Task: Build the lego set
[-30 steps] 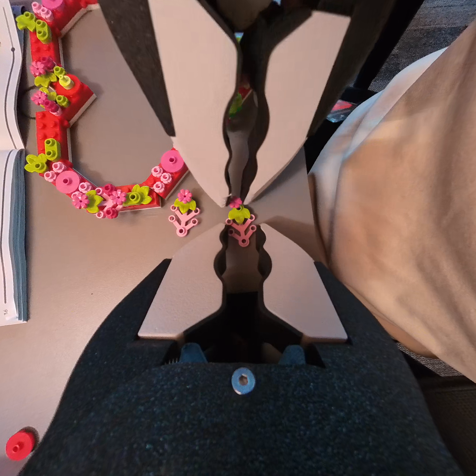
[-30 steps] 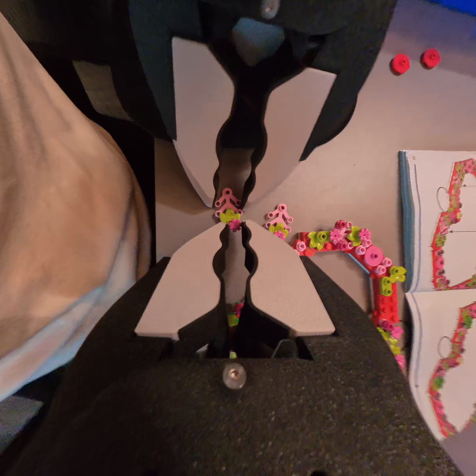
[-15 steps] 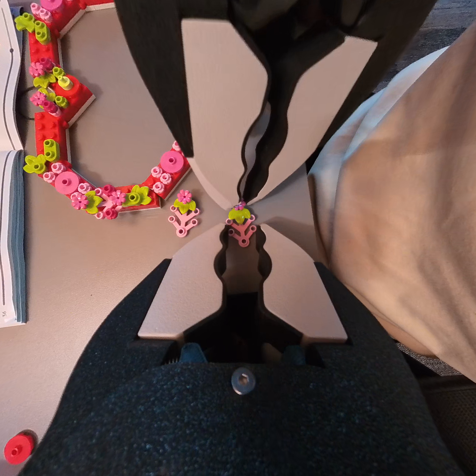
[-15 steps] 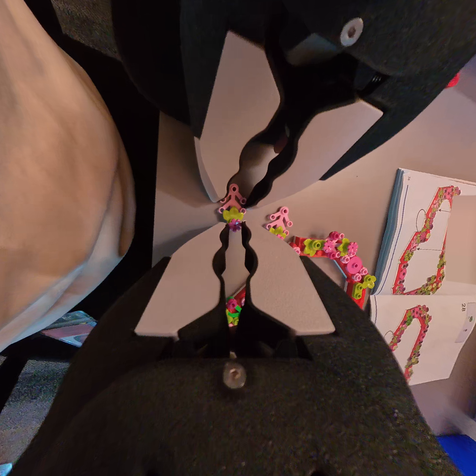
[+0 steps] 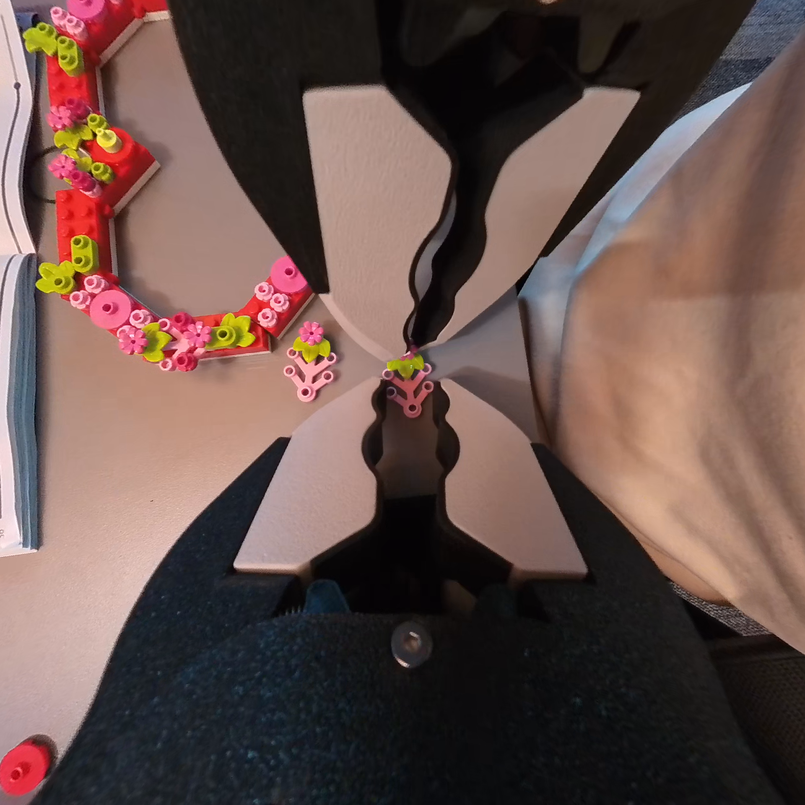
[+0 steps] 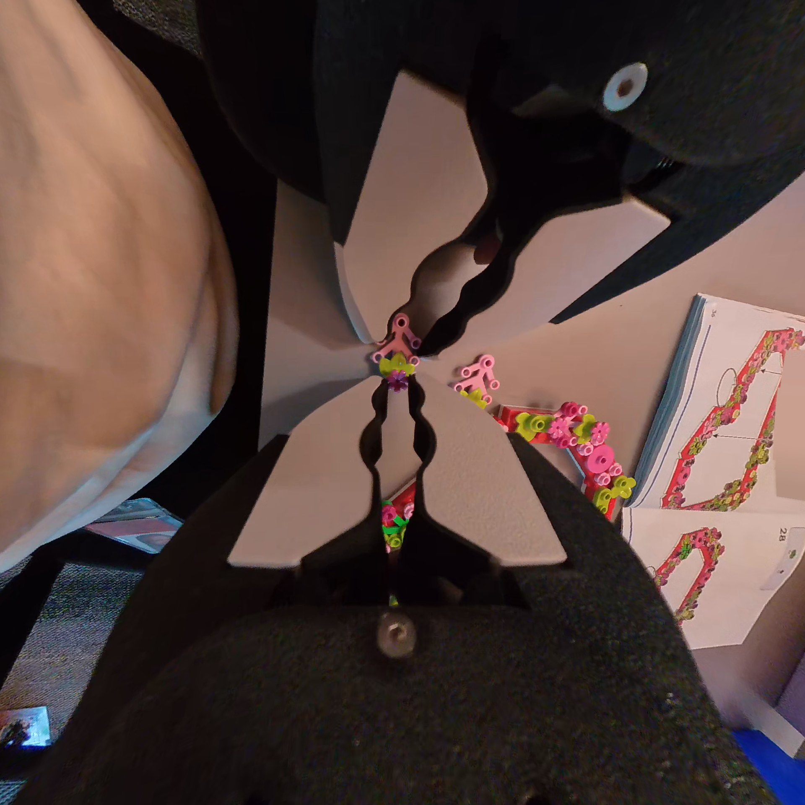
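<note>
We see warm, dim indoor light; the table (image 5: pixel 183 435) is evenly lit with soft shadows and the foreground falls dark. Wide-angle distortion bends the edges. The beige cloth (image 6: pixel 87 270) is smeared and soft, while the small pink pieces stay sharp

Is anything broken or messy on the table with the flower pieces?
Nothing looks broken or spilled. One pink sprig lies loose beside the red flower frame, a red round stud sits far off alone, and both grippers pinch another sprig between them.
</note>
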Available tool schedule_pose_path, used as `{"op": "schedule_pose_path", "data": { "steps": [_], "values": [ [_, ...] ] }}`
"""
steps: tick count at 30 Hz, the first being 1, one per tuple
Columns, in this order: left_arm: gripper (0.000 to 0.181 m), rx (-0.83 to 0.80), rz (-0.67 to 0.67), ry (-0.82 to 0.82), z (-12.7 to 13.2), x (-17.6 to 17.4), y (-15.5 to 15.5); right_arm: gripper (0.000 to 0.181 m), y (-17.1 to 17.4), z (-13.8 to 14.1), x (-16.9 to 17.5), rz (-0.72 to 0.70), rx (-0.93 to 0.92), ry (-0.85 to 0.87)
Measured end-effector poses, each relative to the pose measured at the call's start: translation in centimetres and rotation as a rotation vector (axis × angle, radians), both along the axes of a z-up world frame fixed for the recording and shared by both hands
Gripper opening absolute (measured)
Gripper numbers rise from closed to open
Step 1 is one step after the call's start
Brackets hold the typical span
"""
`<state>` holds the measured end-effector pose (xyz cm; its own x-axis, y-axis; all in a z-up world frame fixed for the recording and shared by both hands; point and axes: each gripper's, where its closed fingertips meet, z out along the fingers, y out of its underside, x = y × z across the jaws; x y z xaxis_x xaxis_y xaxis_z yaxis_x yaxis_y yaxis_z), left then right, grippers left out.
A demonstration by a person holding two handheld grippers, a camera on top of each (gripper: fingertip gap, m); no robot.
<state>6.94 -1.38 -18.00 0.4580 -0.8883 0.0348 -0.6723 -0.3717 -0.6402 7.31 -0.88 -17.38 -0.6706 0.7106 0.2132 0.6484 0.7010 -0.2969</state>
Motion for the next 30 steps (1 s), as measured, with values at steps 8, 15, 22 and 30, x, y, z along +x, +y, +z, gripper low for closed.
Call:
{"op": "schedule_pose_path", "data": {
  "steps": [8, 15, 22, 30],
  "values": [
    [0.02, -0.007, 0.003, -0.013, 0.0, 0.01, 0.01, 0.009, -0.06, -0.16, -0.08, -0.022, -0.028, 0.021],
    [0.02, -0.028, 0.006, -0.025, 0.02, 0.04, -0.01, 0.01, -0.07, -0.38, -0.08, -0.042, -0.056, 0.021],
    [0.02, -0.029, 0.003, -0.021, 0.03, 0.04, -0.05, 0.011, -0.12, -0.42, -0.31, -0.051, -0.094, 0.06],
    [0.022, 0.001, -0.02, 0.001, 0.14, 0.1, -0.25, 0.019, -0.08, -0.28, -0.17, -0.149, -0.23, 0.13]
  ]
}}
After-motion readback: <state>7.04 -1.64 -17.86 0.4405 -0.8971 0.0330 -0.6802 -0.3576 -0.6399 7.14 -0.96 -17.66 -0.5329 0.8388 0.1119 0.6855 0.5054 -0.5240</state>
